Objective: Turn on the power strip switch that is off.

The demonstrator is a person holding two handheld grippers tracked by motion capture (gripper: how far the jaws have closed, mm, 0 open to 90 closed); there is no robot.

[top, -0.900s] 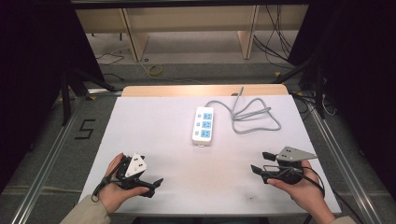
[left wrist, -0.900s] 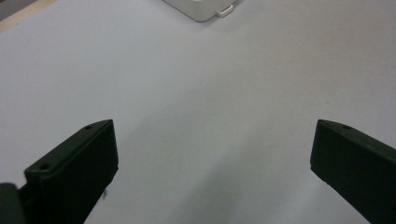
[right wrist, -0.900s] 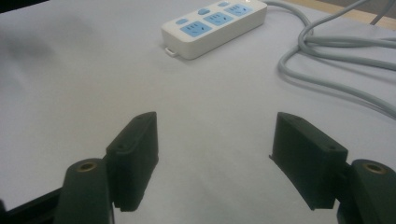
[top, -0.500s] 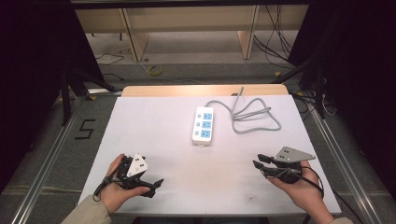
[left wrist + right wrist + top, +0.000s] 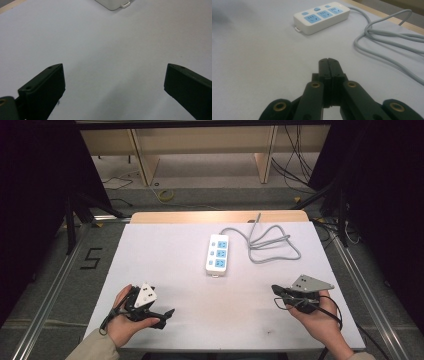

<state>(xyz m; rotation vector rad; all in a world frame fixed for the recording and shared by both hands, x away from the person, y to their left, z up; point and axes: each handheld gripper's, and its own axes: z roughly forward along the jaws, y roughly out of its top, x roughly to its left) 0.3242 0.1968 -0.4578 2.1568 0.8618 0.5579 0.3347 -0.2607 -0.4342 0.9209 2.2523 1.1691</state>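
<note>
White plastic forms the oblong power strip with three blue socket faces, lying flat near the middle of the pale grey counter, its grey cable coiled in loops beside it toward the far right corner. The left hand-held gripper sits at the near left edge in the person's left hand, jaws spread wide with only bare counter between them. The right hand-held gripper, held in the right hand at the near right, has its black jaws pressed together on nothing, pointing toward the strip, well apart from it.
</note>
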